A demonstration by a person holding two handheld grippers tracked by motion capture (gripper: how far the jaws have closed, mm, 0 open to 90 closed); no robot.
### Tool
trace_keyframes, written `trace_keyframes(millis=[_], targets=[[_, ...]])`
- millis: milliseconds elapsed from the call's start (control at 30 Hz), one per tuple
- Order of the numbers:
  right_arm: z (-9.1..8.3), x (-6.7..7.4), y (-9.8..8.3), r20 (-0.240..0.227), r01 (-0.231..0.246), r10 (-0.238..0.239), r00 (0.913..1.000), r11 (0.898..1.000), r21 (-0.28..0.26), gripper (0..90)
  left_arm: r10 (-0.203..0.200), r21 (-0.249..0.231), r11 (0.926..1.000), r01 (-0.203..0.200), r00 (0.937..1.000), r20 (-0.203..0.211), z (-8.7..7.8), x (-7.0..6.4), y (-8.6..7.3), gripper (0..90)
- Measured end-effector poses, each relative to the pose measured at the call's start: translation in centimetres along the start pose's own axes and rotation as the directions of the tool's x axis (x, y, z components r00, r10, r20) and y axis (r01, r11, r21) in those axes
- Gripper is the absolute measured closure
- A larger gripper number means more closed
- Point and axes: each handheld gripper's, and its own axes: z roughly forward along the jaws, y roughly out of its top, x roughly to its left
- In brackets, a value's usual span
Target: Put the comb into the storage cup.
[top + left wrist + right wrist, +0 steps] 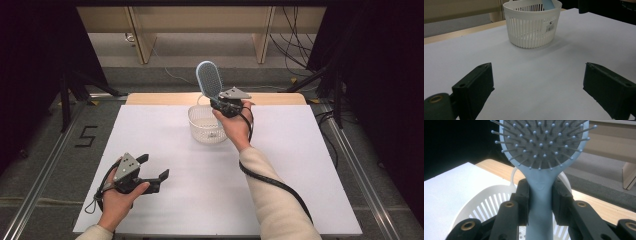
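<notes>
A light blue hairbrush [209,79] with a grey bristle pad stands upright above the white slotted basket [201,131] at the table's far middle. My right gripper [220,101] is shut on its handle [540,202], the black pads pressing both sides, with the bristled head [541,142] above them. The basket [486,202] lies just below and behind the jaws. My left gripper [152,167] rests low over the white table near the front left, open with nothing between its fingers [477,85]; the basket [532,23] stands farther ahead of it.
A white sheet [175,200] covers the table, with a wooden strip [150,98] along its far edge. Metal rails [42,170] run down both sides. Wooden furniture legs [142,40] and cables stand on the floor beyond.
</notes>
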Motion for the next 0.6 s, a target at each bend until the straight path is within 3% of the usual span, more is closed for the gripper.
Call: trace_keyframes(millis=[600], targets=[[0.33,0.00,-0.56,-0.002,0.005,-0.005,1.0000,1.000,0.014,70.3,0.002,0.000,1.0000,-0.002,1.0000,0.000,0.01,0.00,0.00,9.0]])
